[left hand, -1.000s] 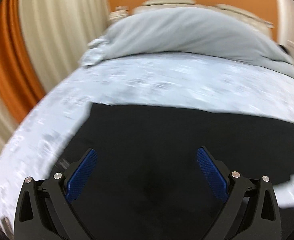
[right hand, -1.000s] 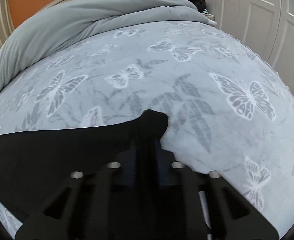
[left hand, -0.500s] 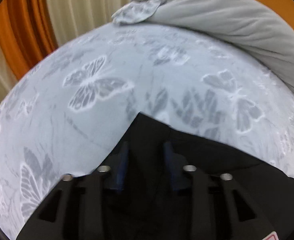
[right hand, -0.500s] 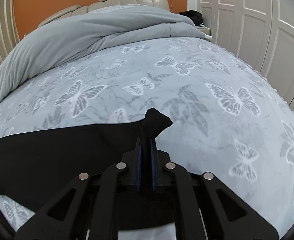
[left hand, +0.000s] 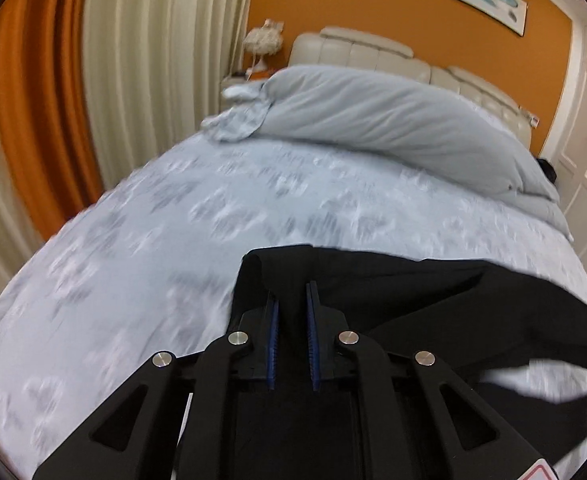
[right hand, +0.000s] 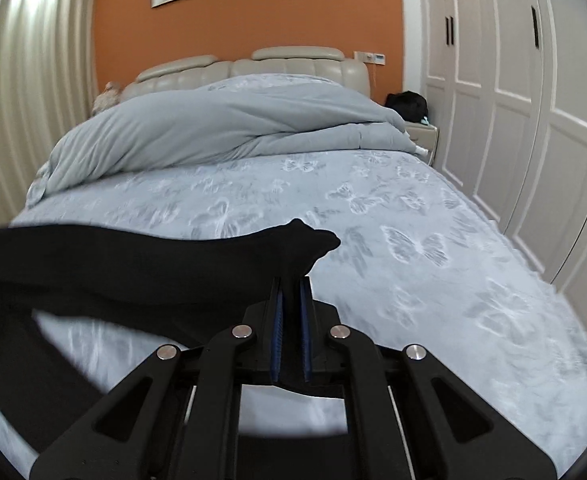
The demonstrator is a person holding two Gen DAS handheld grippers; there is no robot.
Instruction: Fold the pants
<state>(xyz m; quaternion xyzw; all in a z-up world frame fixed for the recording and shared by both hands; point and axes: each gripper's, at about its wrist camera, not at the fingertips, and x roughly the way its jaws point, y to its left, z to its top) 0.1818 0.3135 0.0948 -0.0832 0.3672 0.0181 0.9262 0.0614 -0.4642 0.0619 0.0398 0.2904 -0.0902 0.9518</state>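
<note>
A: Pants (left hand: 433, 304), black, hang lifted above the butterfly-print bedspread (left hand: 141, 264), one edge clamped in the left gripper (left hand: 292, 300), whose jaws have just been closing on the cloth.

B: And the other side?

A: The right gripper (right hand: 292, 286) pinches another corner of the pants tight between its blue pads (right hand: 278, 320). Beyond, a grey duvet (right hand: 221, 128) lies bunched against the cream headboard (right hand: 293, 60), under an orange wall (right hand: 233, 24).
</note>
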